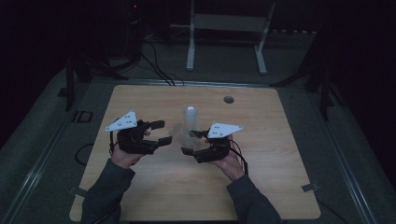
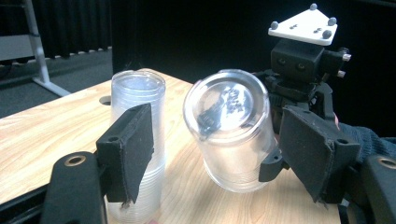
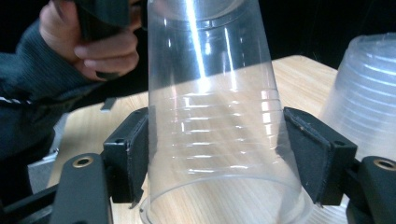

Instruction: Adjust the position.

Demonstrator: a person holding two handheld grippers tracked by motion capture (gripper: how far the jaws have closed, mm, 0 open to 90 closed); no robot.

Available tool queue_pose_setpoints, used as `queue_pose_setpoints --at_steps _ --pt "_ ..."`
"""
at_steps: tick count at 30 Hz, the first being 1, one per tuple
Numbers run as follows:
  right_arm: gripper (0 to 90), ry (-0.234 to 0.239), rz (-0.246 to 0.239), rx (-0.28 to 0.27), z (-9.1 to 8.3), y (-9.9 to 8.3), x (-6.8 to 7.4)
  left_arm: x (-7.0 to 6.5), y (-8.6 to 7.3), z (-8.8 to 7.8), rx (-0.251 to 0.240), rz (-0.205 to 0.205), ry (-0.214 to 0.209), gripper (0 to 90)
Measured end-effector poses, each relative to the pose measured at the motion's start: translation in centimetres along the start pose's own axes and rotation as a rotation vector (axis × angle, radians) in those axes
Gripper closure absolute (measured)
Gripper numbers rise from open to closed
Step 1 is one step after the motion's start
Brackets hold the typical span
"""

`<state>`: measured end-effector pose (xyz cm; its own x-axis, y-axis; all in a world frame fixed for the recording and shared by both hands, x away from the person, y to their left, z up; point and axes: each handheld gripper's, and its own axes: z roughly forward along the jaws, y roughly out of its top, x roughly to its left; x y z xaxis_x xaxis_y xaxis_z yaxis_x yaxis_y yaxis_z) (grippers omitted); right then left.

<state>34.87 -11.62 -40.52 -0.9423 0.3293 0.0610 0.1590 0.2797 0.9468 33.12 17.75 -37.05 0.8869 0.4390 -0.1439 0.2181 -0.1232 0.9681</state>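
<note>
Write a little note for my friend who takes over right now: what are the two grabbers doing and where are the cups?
Right gripper: shut on a single clear cup, upside down and tilted just above the table.
Left gripper: open, facing the cup's base, not touching it.
Stack of clear cups: upside down on the table, beside the held cup.
Done: one cup is apart from the stack.
Left: probably put this cup down, then go on with the stack.

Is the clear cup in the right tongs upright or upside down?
Upside down and tilted: in the right gripper view the cup widens toward its open mouth at the bottom, with its closed base on top.
</note>
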Motion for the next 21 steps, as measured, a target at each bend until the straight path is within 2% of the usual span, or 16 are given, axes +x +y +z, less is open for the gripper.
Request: queue_pose_setpoints --at_steps 9,21 --pt "28.5 -0.024 -0.019 0.068 0.09 -0.02 -0.14 0.01 0.07 -0.38 0.006 0.013 0.025 26.7" --pt "28.5 -0.037 -0.035 0.122 -0.18 0.29 -0.68 0.15 0.08 -0.9 0.01 0.018 0.052 26.5"
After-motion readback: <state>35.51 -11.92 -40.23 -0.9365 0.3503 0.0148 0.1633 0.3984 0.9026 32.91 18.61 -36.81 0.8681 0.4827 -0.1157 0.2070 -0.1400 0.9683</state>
